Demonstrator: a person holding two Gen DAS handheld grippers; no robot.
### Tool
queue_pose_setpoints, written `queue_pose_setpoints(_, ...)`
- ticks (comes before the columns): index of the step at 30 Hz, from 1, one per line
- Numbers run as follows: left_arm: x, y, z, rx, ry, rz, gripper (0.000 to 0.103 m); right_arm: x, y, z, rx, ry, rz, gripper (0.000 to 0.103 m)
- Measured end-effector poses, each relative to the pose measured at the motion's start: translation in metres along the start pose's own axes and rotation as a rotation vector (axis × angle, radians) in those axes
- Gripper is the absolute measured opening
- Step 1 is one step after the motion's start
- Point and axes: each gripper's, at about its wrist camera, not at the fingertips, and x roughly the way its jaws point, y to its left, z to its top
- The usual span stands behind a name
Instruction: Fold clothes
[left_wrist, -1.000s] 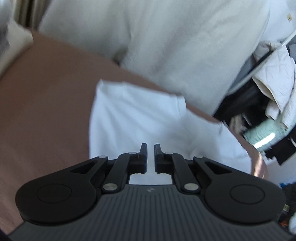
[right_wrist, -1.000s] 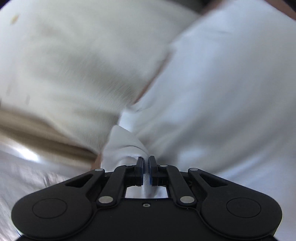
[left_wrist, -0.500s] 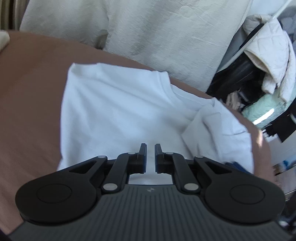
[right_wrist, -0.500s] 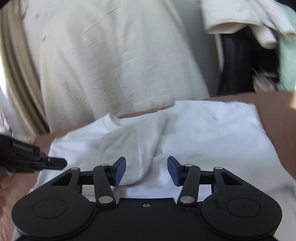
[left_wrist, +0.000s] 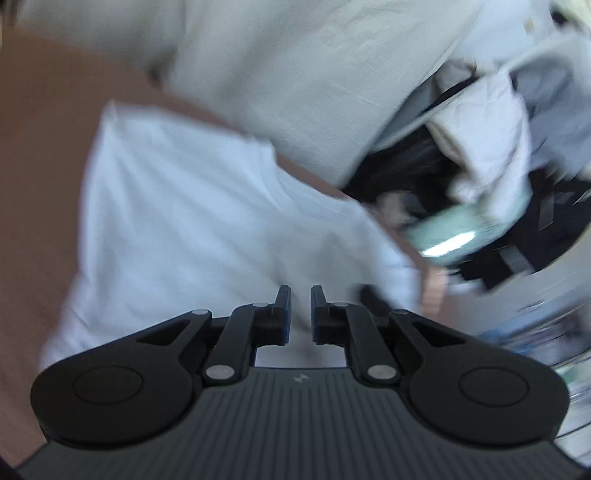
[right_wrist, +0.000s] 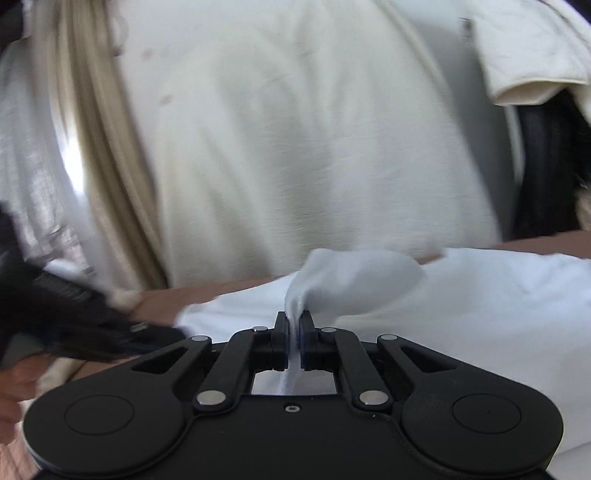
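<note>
Left gripper (left_wrist: 300, 295), fingers nearly together with a narrow gap and nothing between them, hovers over the white shirt (left_wrist: 207, 221), which lies spread on the brown surface (left_wrist: 40, 155). Right gripper (right_wrist: 293, 321) is clamped on a raised pinch of shirt (right_wrist: 354, 280) fabric, probably a sleeve. By the look of it one side fold is in hand; the body lies flat, so further folds remain.

A large cream-white textured cloth (left_wrist: 295, 74) hung behind the brown worktop (left_wrist: 40, 155), with a heap of dark and pale quilted garments (left_wrist: 491, 155) off to one side.
</note>
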Motion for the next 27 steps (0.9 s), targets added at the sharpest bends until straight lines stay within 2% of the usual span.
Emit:
queue_pose_setpoints(1, 0.000, 0.004, -0.001, -0.044, 0.031, -0.041, 0.009, 0.001, 0.009, -0.002, -0.034, 0.008, 0.004, 0.008)
queue_pose_setpoints(2, -0.003, 0.005, -0.002, -0.048, 0.034, -0.038, 0.009, 0.002, 0.018, -0.006, -0.067, 0.017, 0.009, 0.008)
queue_pose_setpoints(5, -0.015, -0.003, -0.004, 0.054, -0.019, 0.103, 0.010, 0.011, 0.044, -0.019, -0.156, 0.078, 0.028, 0.008)
queue_pose_setpoints(6, -0.017, -0.004, -0.005, 0.076, -0.031, 0.147, 0.013, 0.016, 0.053, -0.025, -0.190, 0.116, 0.037, 0.011)
queue_pose_setpoints(7, -0.019, -0.004, -0.005, 0.088, -0.038, 0.182, 0.020, 0.020, 0.061, -0.031, -0.223, 0.155, 0.046, 0.013)
queue_pose_setpoints(8, -0.019, -0.003, -0.005, 0.087, -0.039, 0.206, 0.024, 0.022, 0.068, -0.037, -0.250, 0.199, 0.058, 0.019)
queue_pose_setpoints(9, -0.018, -0.001, -0.006, 0.084, -0.035, 0.226, 0.024, 0.022, 0.072, -0.044, -0.267, 0.249, 0.072, 0.030)
queue_pose_setpoints(12, -0.012, 0.004, -0.006, 0.079, 0.001, 0.273, 0.024, 0.000, 0.071, -0.056, -0.260, 0.306, 0.156, 0.040)
queue_pose_setpoints(14, -0.009, 0.002, -0.006, 0.107, -0.006, 0.304, 0.024, -0.024, 0.059, -0.054, -0.212, 0.334, 0.213, 0.045)
queue_pose_setpoints(15, -0.008, 0.000, -0.006, 0.126, -0.014, 0.315, 0.024, -0.035, 0.050, -0.051, -0.198, 0.340, 0.211, 0.048)
queue_pose_setpoints(19, -0.001, -0.005, -0.006, 0.158, -0.031, 0.289, 0.035, -0.073, -0.001, -0.037, -0.217, 0.324, 0.043, 0.054)
queue_pose_setpoints(22, 0.006, -0.008, -0.008, 0.157, -0.033, 0.256, 0.036, -0.101, -0.039, -0.027, -0.231, 0.311, -0.083, 0.057)
queue_pose_setpoints(24, 0.015, -0.008, -0.010, 0.140, -0.032, 0.234, 0.038, -0.120, -0.064, -0.020, -0.239, 0.301, -0.168, 0.058)
queue_pose_setpoints(25, 0.021, -0.006, -0.011, 0.113, -0.032, 0.219, 0.045, -0.130, -0.077, -0.017, -0.244, 0.296, -0.210, 0.061)
queue_pose_setpoints(27, 0.034, -0.001, -0.015, 0.086, -0.039, 0.236, 0.044, -0.144, -0.099, -0.013, -0.252, 0.287, -0.289, 0.062)
